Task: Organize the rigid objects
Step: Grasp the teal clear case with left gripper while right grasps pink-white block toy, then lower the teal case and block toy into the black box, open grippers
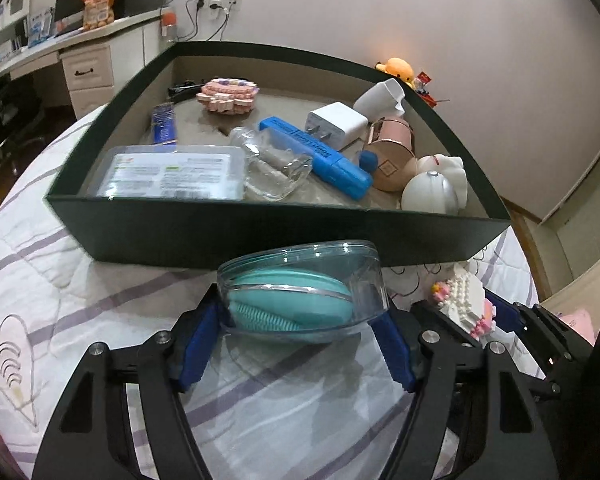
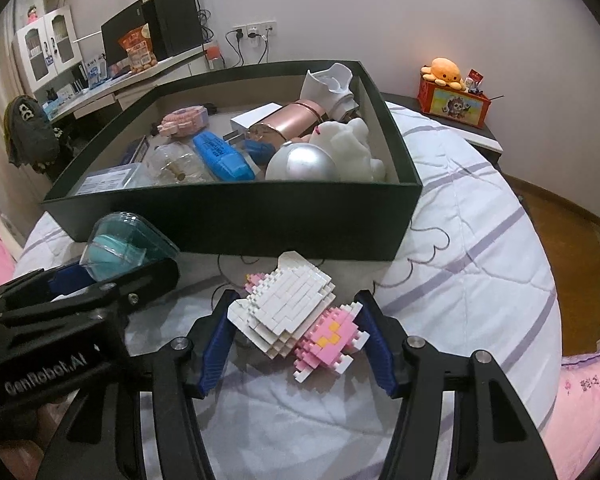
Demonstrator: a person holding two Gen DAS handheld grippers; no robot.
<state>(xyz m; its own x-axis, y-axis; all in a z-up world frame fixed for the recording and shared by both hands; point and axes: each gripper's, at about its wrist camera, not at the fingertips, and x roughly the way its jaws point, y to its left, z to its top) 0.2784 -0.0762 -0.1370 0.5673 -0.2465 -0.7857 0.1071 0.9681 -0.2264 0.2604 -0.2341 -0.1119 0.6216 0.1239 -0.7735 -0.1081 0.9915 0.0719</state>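
Left claw (image 1: 300,320) is clamped on the clear plastic case holding a teal silicone brush (image 1: 300,300); right claw (image 2: 296,336) grips the white-and-pink brick figure (image 2: 300,320). Both sit on the bed by the dark green box (image 1: 260,232)'s near wall. Lift each clear of that wall before releasing inside.

We looked from the left wrist camera down along its gripper (image 1: 300,312) toward the near wall of the dark box (image 1: 260,232), close above the quilt (image 1: 80,280), with the desk at upper left. From the right wrist camera we looked the same way, a little farther right, so the box (image 2: 236,224) showed its right wall. Both views shared the box, the quilt's near edge, the wall sockets, and each caught the other gripper at its side
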